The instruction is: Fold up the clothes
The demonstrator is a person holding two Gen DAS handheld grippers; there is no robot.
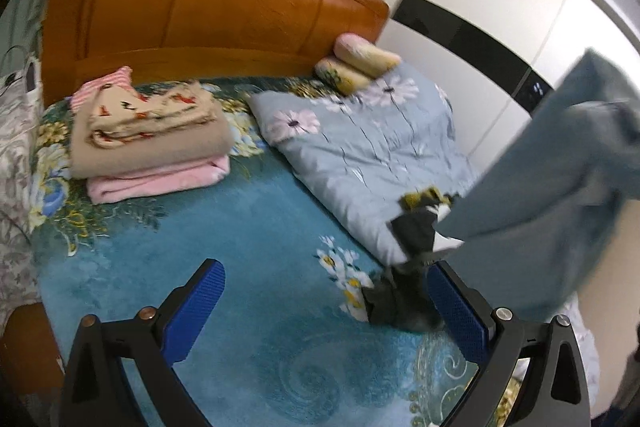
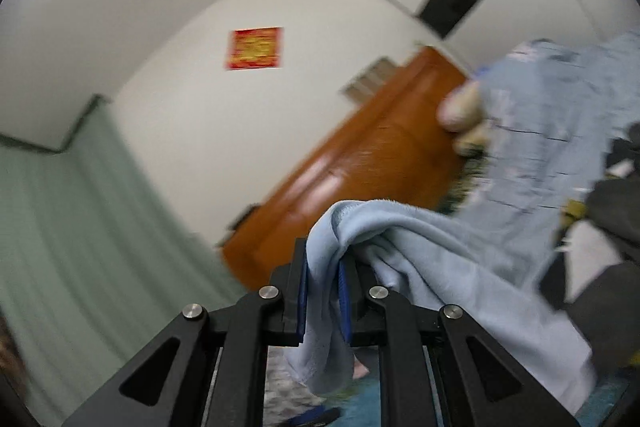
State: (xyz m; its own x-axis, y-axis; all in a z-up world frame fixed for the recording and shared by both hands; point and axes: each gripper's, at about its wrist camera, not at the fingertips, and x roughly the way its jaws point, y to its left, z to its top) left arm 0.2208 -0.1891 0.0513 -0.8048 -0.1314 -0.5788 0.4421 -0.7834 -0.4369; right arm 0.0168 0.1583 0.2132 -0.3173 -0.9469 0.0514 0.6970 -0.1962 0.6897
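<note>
The right gripper is clamped on a light blue garment. The left gripper gapes wide, holding nothing, above the bed. Red poster writing unreadable.

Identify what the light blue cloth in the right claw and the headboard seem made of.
Light blue cloth: soft fleece or terry, likely; its matte surface is fuzzy along the edge, draping limply from the right claw. Headboard: wood, glossy varnish; orange-brown panels reflect the light.

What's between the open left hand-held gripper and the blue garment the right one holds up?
Nothing blocks it. The left hand-held gripper is open over bare bedspread; the blue garment hangs to its right, beside a dark garment.
</note>
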